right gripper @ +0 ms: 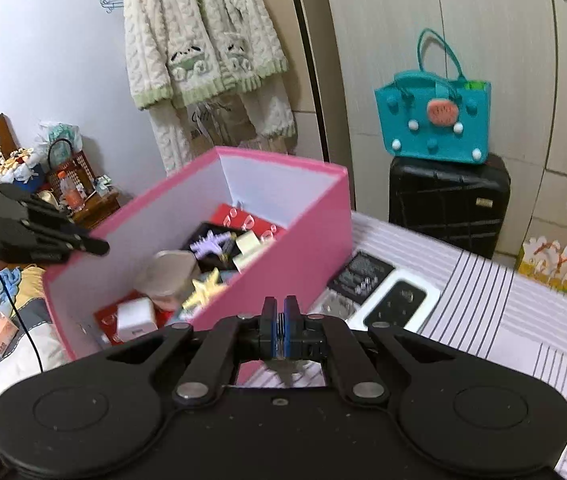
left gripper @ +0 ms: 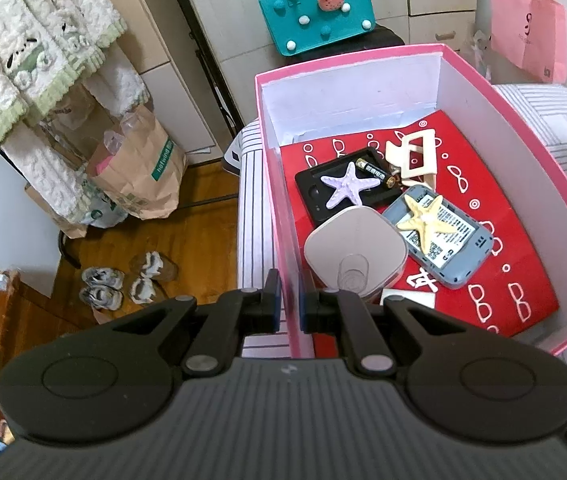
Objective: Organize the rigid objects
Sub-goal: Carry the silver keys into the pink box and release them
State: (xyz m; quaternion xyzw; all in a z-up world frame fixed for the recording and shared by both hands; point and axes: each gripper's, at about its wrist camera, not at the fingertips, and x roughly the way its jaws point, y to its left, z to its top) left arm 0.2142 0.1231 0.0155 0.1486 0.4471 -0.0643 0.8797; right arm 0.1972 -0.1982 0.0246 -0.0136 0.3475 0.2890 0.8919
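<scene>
Plainly everything turns on the pink box (left gripper: 363, 60), which stands on the striped bedding (right gripper: 503, 300). Inside it lie a purple starfish (left gripper: 343, 188) on a black tray (left gripper: 323, 196), a battery (left gripper: 375, 172) and a cream hair claw (left gripper: 411, 156) towards its far wall, a yellow starfish (left gripper: 427, 220) on a grey device (left gripper: 443, 240), a beige square container (left gripper: 355, 244) and a white charger (right gripper: 135, 318) at its near end. Just beside the box's outer long wall, a black battery pack (right gripper: 363, 272) and a white flat device (right gripper: 395, 300) are not yet stowed. The left gripper (left gripper: 289, 308) pinches the box's near side wall, one finger inside and one outside. The right gripper (right gripper: 281, 320) hangs outside the box near its long wall, tongs pressed together; a thin greyish sliver seems to show below the pads, but I cannot tell whether anything is truly held. My worry is the left grip: the wall looks like thin card, so a pull or twist there could bend it or tilt the box and slide the loose pieces into a heap. If the right tongs do hold something slim, so small a bite might let it slip before it clears the box's rim.
</scene>
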